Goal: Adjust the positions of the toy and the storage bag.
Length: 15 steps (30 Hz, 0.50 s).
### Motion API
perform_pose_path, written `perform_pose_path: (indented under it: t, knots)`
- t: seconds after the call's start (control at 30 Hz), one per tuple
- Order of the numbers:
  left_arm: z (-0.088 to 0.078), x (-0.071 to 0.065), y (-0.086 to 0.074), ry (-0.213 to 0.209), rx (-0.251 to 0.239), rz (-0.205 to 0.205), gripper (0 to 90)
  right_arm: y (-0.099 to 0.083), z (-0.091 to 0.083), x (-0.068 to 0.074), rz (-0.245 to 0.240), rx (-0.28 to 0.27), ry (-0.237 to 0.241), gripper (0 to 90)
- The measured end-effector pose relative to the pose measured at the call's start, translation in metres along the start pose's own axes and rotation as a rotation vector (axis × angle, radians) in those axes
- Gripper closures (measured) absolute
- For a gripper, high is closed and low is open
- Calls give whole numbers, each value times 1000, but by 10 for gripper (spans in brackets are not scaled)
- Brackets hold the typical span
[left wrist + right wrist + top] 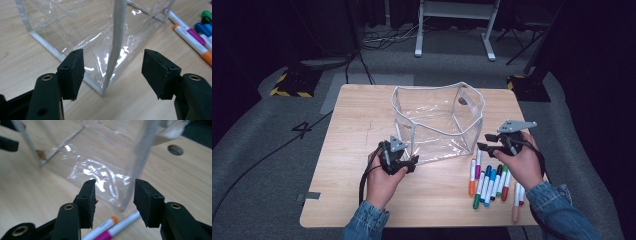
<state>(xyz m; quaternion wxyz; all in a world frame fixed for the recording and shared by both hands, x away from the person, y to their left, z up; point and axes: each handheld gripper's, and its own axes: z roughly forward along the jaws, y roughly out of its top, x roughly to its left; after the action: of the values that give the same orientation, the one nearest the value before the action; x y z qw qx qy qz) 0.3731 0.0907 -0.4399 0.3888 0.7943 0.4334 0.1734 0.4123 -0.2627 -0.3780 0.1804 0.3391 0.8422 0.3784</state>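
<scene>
Two claws flank a clear plastic bag (437,120) standing open on the table (357,120). Left claw (404,162): jaws apart, released, straddling the bag's near left corner edge without pressing it. Right claw (486,141): jaws apart, released, just beside the bag's near right corner edge. Markers (489,182) lie grouped on the table near the right hand (519,162).
</scene>
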Motion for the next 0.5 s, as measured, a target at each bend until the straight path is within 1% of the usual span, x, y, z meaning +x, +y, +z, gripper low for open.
perform_pose_path:
  t: [0.03,0.07,0.1,0.13,0.17,0.2,0.23,0.27,0.3,0.33,0.37,0.4,0.43,0.47,0.5]
  knots:
    - [0,0,0,0,0,0,427,0,0,0,0,0,0,523]
    - [4,1,2,1,-8,6,496,5,9,-8,-5,-1,-7,531]
    - [9,3,5,-2,-8,31,585,7,15,-10,-10,-3,-5,542]
    - [9,3,5,-2,-8,31,737,7,15,-10,-10,-3,-5,542]
    - [8,3,6,-4,5,55,784,10,27,-13,-20,9,2,578]
    - [8,3,6,-4,5,55,842,10,27,-13,-20,9,2,578]
    - [7,3,5,-3,4,63,859,10,36,-14,-14,14,14,695]
    - [6,4,5,-5,2,74,859,10,36,-14,-14,14,14,695]
    - [3,5,3,-8,8,69,867,11,38,-12,-33,24,-6,803]
    - [0,5,2,0,15,67,868,11,37,-10,-23,27,7,839]
    - [-3,6,0,6,18,69,868,11,36,-8,-11,26,26,855]
    - [-3,6,0,6,18,69,868,11,35,-6,-12,26,43,866]
    - [-6,8,-1,9,17,66,868,11,34,-3,-23,25,52,871]
    - [-10,8,-4,7,15,61,868,11,34,-3,-23,25,52,871]
    - [-15,10,-6,6,24,66,867,10,32,1,-28,25,61,872]
